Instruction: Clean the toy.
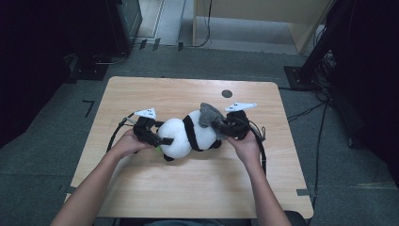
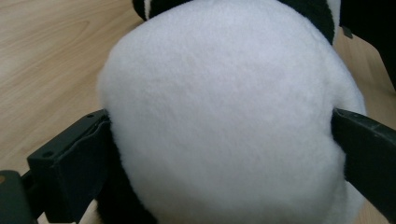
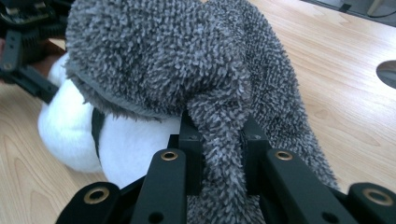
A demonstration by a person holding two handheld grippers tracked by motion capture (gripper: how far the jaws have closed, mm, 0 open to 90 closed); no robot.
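Note:
A black-and-white panda plush [image 1: 181, 134] lies in the middle of the wooden table [image 1: 188, 188]. My left gripper [image 1: 163, 133] stands open with its jaws spread wide on either side of the plush's round white end [image 2: 219, 93]; the pads sit right at the fur. My right gripper [image 1: 217, 126] is at the plush's other end, shut on a fold of a fuzzy grey cloth [image 3: 177, 56] that drapes over the plush there. In the right gripper view the pinched fold [image 3: 219, 140] runs between the two jaws, and the left gripper [image 3: 23, 46] shows at the upper left.
A small dark round spot [image 1: 227, 93] is on the table behind the plush. Bare wood lies in front of the plush and to both sides. Cables [image 1: 306, 113] trail on the grey floor at the right, and dark equipment stands at the back corners.

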